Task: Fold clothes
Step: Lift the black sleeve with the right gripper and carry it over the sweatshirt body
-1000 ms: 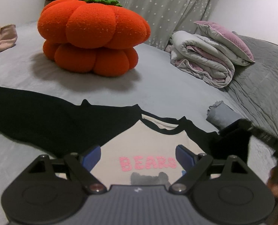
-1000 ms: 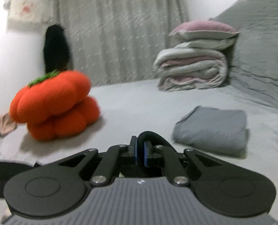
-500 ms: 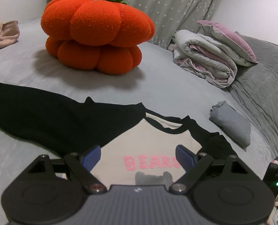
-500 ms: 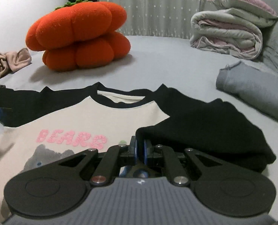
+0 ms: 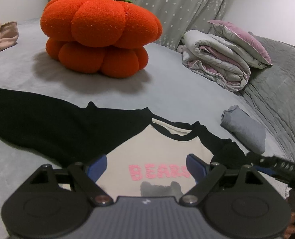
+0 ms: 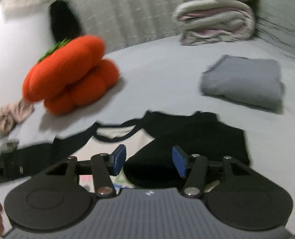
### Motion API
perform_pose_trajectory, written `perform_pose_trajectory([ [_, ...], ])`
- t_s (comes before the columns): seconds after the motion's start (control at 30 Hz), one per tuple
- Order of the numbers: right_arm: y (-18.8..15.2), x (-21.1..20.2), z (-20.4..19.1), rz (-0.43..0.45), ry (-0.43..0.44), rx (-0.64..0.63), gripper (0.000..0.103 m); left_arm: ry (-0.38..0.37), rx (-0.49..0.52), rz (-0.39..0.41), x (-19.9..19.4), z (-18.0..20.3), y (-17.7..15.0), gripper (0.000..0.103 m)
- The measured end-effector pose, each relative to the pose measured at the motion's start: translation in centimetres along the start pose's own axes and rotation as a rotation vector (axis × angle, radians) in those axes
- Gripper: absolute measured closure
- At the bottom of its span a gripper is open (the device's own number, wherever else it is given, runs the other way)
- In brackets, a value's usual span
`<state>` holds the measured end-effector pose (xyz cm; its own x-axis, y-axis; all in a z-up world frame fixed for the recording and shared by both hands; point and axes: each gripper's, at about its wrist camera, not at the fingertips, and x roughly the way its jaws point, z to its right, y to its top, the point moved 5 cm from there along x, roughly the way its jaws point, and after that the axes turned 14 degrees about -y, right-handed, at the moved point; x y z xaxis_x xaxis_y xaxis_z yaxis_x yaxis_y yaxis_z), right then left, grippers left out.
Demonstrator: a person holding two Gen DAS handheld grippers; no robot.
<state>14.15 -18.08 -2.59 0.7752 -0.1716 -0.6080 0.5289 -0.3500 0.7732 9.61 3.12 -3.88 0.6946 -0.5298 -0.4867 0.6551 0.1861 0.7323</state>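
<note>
shirt (image 5: 161, 149) lying flat on bed (image 5: 167, 91), nearer than pumpkin (image 5: 99, 33) | left gripper (image 5: 146, 168) hovering wide open over cream chest | right gripper (image 6: 148, 161) jaws opening, nothing pinched, over folded-in black sleeve (image 6: 187, 139)

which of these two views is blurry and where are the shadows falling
Right wrist view: motion-smeared, the pumpkin cushion and folded grey garment have soft, doubled edges. Left wrist view: sharp; the cushion casts a soft shadow on the bed sheet around its base. Both bend straight lines, fisheye.
</note>
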Motion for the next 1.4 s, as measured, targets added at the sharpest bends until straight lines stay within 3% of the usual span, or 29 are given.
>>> perform_pose_trajectory([
  [0.3,0.3,1.8,7.0,-0.078,-0.179,0.264,0.047,-0.001,-0.01,-0.013,0.2,-0.2,-0.1,0.015],
  [0.57,-1.0,3.7,8.9,-0.148,-0.178,0.392,0.049,-0.034,-0.027,-0.041,1.1,-0.3,-0.4,0.016],
  [0.67,-0.8,3.4,9.0,-0.104,-0.166,0.402,0.071,-0.06,-0.049,-0.054,1.6,-0.3,-0.6,0.016],
  [0.73,-0.4,3.0,8.8,-0.063,-0.154,0.398,0.076,-0.086,-0.07,-0.059,1.8,-0.3,-0.6,0.016],
  [0.83,0.6,2.0,7.9,0.028,-0.133,0.346,0.083,-0.134,-0.101,-0.063,2.0,-0.4,-0.6,0.016],
  [1.03,2.7,-0.9,4.2,0.173,-0.02,0.213,0.085,-0.259,-0.176,-0.065,2.4,-0.6,-0.7,0.016],
  [1.4,1.8,-4.5,-5.8,0.264,0.208,-0.127,0.088,-0.507,-0.452,-0.013,3.0,-3.1,-0.8,0.017],
])
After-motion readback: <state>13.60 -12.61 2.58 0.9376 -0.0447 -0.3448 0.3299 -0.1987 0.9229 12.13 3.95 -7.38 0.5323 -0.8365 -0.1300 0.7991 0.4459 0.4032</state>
